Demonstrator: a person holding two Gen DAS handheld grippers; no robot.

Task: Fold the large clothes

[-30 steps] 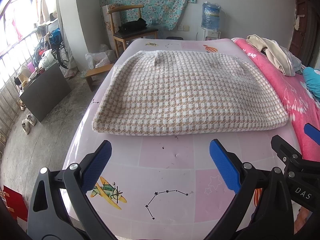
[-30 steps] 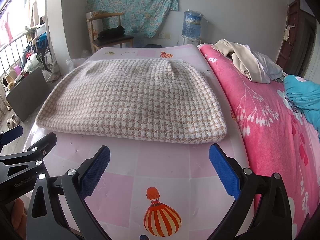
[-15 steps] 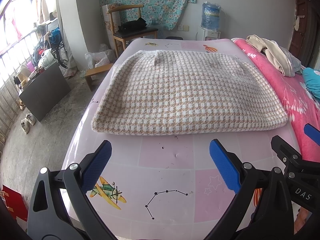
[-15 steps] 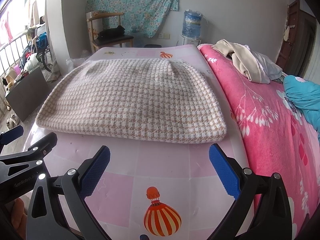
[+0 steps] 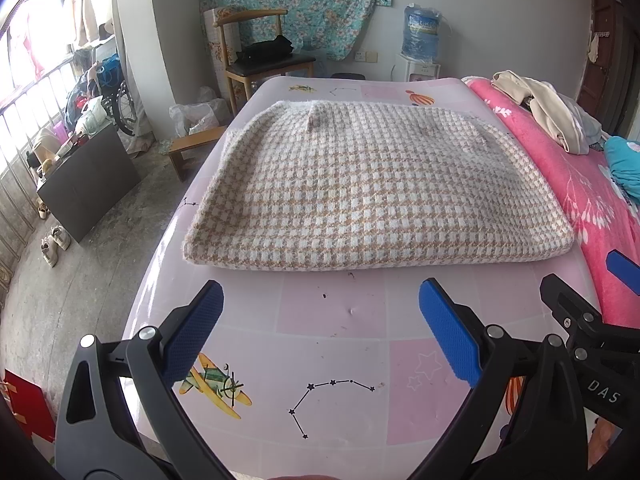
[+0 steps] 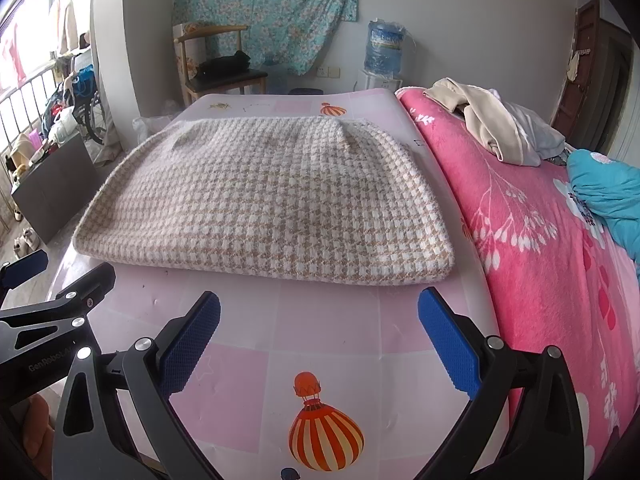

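The folded houndstooth garment is thick, fuzzy woven cloth. Under it the pink printed mat looks smooth and slightly glossy. At right, the pink blanket is plush fleece. The far chair is bare wood with a dark seat.

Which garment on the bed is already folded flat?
The checked beige-and-white knit, lying as a neat rectangle on the pink mat. The cream clothes and the teal one are crumpled heaps.

Houndstooth garment folded flat on bed
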